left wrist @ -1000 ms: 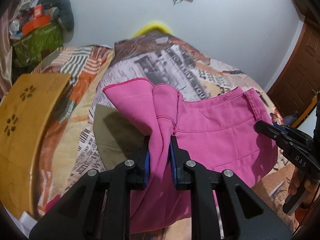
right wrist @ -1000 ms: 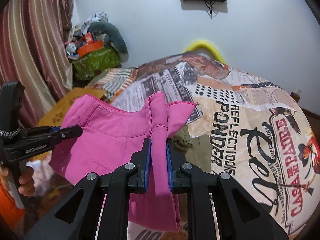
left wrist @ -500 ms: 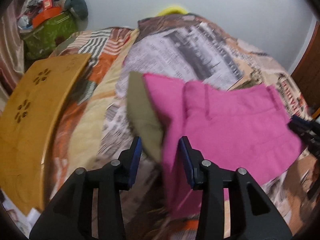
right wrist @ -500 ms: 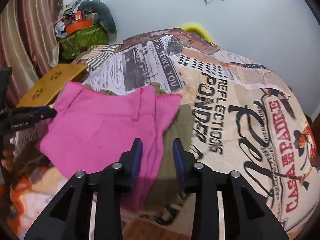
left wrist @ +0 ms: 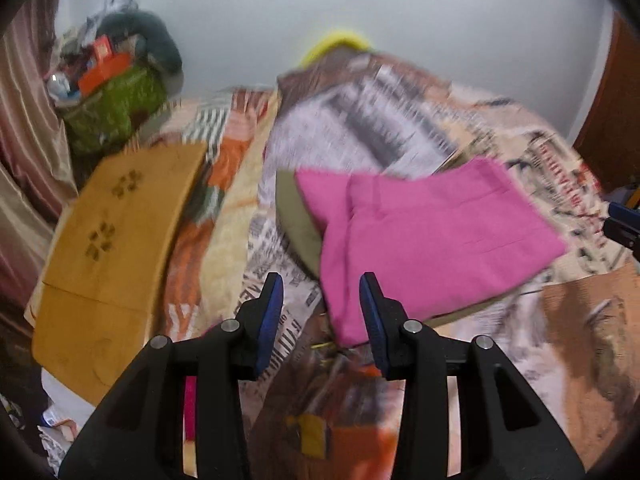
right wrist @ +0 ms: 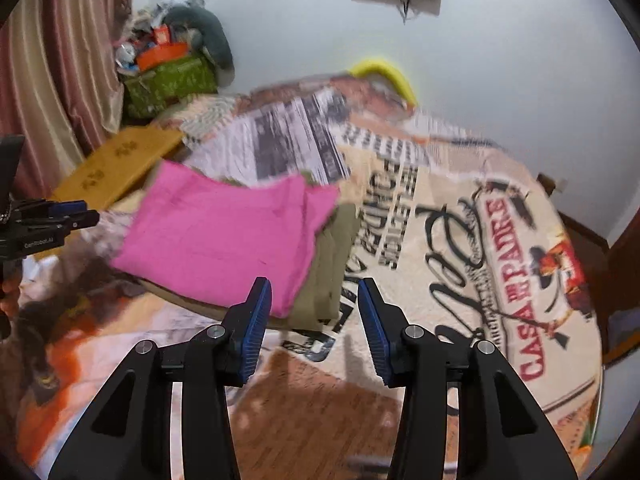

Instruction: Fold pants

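The pink pants (left wrist: pixel 432 240) lie folded flat on the bed, on top of an olive garment (left wrist: pixel 298 220). They also show in the right wrist view (right wrist: pixel 224 236), over the olive garment (right wrist: pixel 332 264). My left gripper (left wrist: pixel 322 312) is open and empty, drawn back from the pants' near left corner. My right gripper (right wrist: pixel 314 316) is open and empty, just short of the pants' near right corner. The left gripper also shows at the left edge of the right wrist view (right wrist: pixel 52 220).
The bed carries a newspaper-print cover (right wrist: pixel 480 240). A wooden lap tray (left wrist: pixel 108 248) lies on the bed's left side. A green box of clutter (left wrist: pixel 112 108) stands in the far left corner by the curtain (right wrist: pixel 60 60). A wooden door (left wrist: pixel 612 120) is at the right.
Both grippers were shut on the lifted pink pants one second ago. They have opened, the pants have dropped flat onto the olive garment, and both grippers have pulled back.
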Tool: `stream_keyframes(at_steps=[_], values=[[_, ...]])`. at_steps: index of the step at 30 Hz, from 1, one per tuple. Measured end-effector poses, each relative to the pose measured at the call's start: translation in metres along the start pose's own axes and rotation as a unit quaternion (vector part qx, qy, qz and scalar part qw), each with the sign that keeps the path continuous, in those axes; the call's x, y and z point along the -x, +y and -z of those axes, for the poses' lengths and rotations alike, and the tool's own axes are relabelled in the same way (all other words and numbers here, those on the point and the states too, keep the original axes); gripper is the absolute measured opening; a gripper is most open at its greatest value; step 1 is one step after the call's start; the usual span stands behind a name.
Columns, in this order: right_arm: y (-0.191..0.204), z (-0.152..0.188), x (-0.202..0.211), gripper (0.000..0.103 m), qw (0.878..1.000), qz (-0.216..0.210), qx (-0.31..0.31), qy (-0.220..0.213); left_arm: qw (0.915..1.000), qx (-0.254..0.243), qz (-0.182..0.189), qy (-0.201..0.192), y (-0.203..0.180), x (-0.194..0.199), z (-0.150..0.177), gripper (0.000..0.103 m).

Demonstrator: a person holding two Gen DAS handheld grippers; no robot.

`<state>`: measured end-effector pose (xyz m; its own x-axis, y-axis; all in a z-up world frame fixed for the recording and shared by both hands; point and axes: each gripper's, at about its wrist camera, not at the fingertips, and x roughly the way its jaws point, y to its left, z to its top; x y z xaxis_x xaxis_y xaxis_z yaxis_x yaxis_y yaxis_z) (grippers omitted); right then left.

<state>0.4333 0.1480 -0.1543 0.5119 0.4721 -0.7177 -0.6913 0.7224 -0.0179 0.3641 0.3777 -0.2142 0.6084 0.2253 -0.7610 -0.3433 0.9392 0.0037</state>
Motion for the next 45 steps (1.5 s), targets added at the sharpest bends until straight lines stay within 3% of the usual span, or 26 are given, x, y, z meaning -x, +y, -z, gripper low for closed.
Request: stream_keyframes(at_steps=[9,14,22,26,31,33,35,38,40,41,43,45], values=[[0.033,-0.017,0.132,0.041,0.993,-0.024,-0.008,-0.116,0.9908,0.002,0.028,-0.132,-0.025,0.177,-0.013,0.04],[0.056,-0.011,0.209,0.041,0.982,-0.042,-0.007,-0.185,0.9756,-0.012,0.022,-0.218,-0.043,0.276,0.009,0.04],[0.087,0.022,0.313,0.041,0.952,-0.075,-0.008,-0.297,0.9475,-0.023,0.022,-0.318,-0.075,0.387,0.065,0.04],[0.11,0.042,0.343,0.041,0.94,-0.069,0.014,-0.335,0.9351,-0.023,0.018,-0.353,-0.087,0.421,0.094,0.042],[0.13,0.066,0.356,0.041,0.93,-0.068,0.017,-0.361,0.9226,-0.025,0.0,-0.385,-0.099,0.445,0.127,0.059],[0.134,0.073,0.356,0.041,0.929,-0.066,0.012,-0.363,0.921,-0.015,0.004,-0.389,-0.1,0.45,0.138,0.069],[0.139,0.079,0.355,0.044,0.929,-0.063,0.006,-0.365,0.92,-0.012,0.006,-0.392,-0.101,0.453,0.147,0.071],[0.143,0.086,0.355,0.052,0.926,-0.06,-0.007,-0.372,0.9181,-0.016,-0.004,-0.396,-0.103,0.456,0.157,0.079],[0.145,0.089,0.356,0.055,0.927,-0.054,-0.01,-0.37,0.9174,-0.013,0.002,-0.398,-0.101,0.457,0.161,0.093],[0.147,0.091,0.356,0.059,0.928,-0.048,-0.01,-0.369,0.9172,-0.011,0.003,-0.398,-0.099,0.457,0.163,0.095],[0.148,0.092,0.354,0.076,0.93,-0.045,-0.012,-0.363,0.9168,-0.012,0.004,-0.399,-0.099,0.457,0.166,0.1],[0.146,0.094,0.356,0.079,0.931,-0.046,-0.018,-0.362,0.9163,-0.015,0.003,-0.4,-0.102,0.46,0.171,0.103]])
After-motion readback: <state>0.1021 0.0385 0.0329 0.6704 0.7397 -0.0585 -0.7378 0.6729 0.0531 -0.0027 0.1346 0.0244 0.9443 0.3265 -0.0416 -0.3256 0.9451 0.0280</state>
